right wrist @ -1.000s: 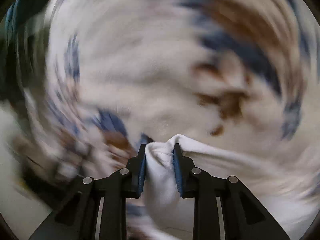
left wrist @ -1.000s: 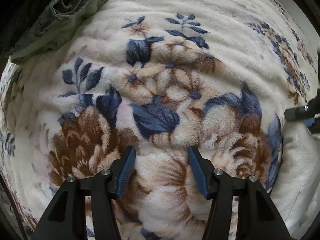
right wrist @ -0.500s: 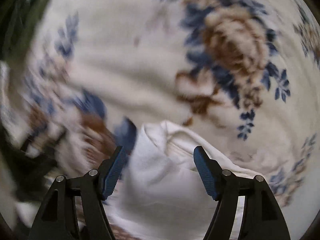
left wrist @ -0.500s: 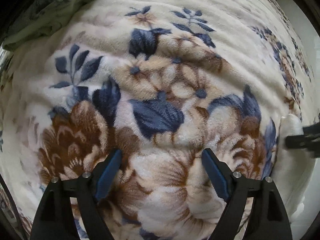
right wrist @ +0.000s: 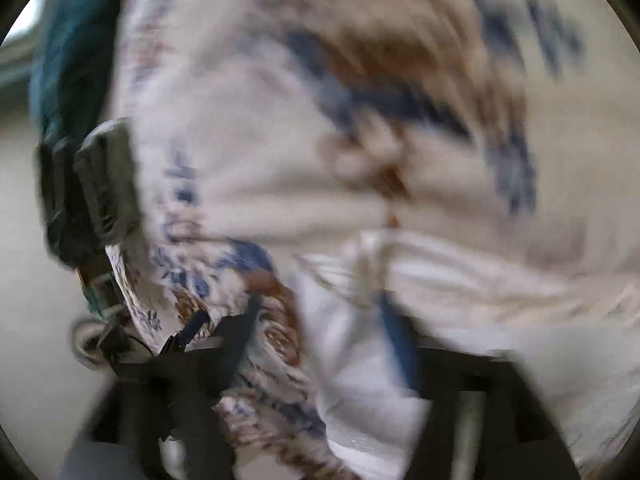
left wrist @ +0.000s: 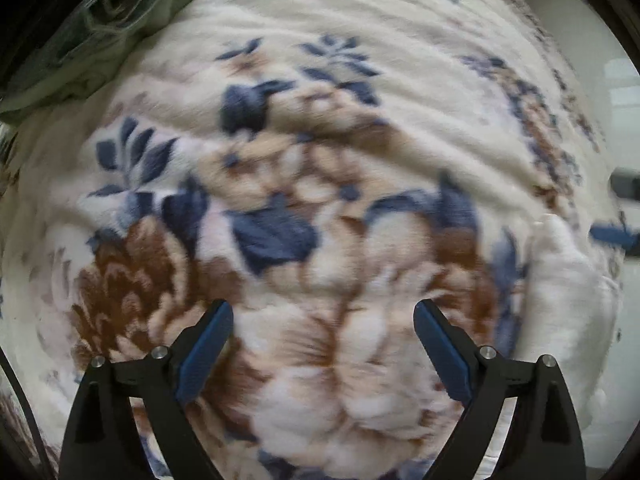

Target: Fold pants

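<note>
White pants (left wrist: 568, 292) lie bunched on a floral blanket (left wrist: 280, 160) at the right edge of the left wrist view. My left gripper (left wrist: 323, 344) is open and empty, low over the blanket's brown and blue flowers. In the right wrist view, heavily blurred, the white pants (right wrist: 360, 360) lie between the wide-apart fingers of my right gripper (right wrist: 320, 332), which is open. The right gripper's blue pads (left wrist: 612, 236) show at the far right of the left wrist view, just beyond the pants.
An olive-green garment (left wrist: 104, 28) lies folded at the blanket's far left corner. It also shows in the right wrist view (right wrist: 100, 184) with a teal one (right wrist: 76, 48) behind it. The blanket's right edge drops off toward a pale floor (left wrist: 624, 80).
My right gripper has let go of the white pants and opened wide, then swung fast. My left gripper has opened wider and stayed over the same flowers.
</note>
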Demonstrator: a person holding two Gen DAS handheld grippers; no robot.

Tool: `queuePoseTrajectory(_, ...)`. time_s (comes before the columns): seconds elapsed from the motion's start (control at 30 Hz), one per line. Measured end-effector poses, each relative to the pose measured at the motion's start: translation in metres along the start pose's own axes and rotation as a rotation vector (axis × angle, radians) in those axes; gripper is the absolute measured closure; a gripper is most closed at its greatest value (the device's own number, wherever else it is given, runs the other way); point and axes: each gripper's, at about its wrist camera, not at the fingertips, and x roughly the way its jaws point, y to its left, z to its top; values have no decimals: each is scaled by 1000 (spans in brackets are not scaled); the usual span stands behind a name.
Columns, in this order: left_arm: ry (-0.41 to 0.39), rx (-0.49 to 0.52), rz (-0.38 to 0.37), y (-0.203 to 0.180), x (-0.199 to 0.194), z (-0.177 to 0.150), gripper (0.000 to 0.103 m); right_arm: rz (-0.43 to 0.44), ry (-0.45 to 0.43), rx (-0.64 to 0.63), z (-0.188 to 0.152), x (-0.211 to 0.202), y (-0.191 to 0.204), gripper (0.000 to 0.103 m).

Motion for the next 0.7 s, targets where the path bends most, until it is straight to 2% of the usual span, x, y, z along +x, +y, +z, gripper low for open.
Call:
queuePoseTrajectory(0.07, -5, 8, -32, -8, -7, -2, 11, -107, -52, -81, -1, -26, 10, 14)
queuePoseTrajectory(0.1, 0, 4, -64, -14, -9, -3, 11, -187, -69, -97, -7, -42, 6, 14)
queuePoseTrajectory(0.17, 30, -13, -154, -23, -13, -7, 11, -257, -77, -84, -20, -59, -4, 14)
queuePoseTrajectory(0.27, 67, -20, -241, -49, -21, -17, 11, -347, -100, -6, -57, -90, -59, 14)
queuePoseTrajectory(0.33, 95, -5, -281, -65, -20, -21, 11, -350, -122, 71, -87, -102, -99, 15)
queuePoseTrajectory(0.37, 115, 6, -289, -74, -17, -25, 11, -333, -133, 118, -103, -105, -115, 15)
queuePoseTrajectory(0.5, 185, 18, -295, -98, -12, -48, 11, -152, -132, 393, -178, -98, -195, 15)
queuePoseTrajectory(0.57, 220, 12, -286, -104, -8, -63, 11, -84, -127, 485, -207, -83, -218, 15)
queuePoseTrajectory(0.6, 232, 10, -280, -106, -6, -70, 11, -42, -127, 536, -223, -75, -230, 21)
queuePoseTrajectory(0.63, 242, 10, -267, -106, -6, -78, 11, -1, -127, 572, -235, -67, -239, 39)
queuePoseTrajectory(0.67, 251, 15, -256, -108, -4, -84, 11, 56, -130, 608, -246, -59, -246, 51)
queuePoseTrajectory(0.7, 254, 23, -241, -109, -4, -90, 11, 145, -147, 643, -256, -51, -251, 75)
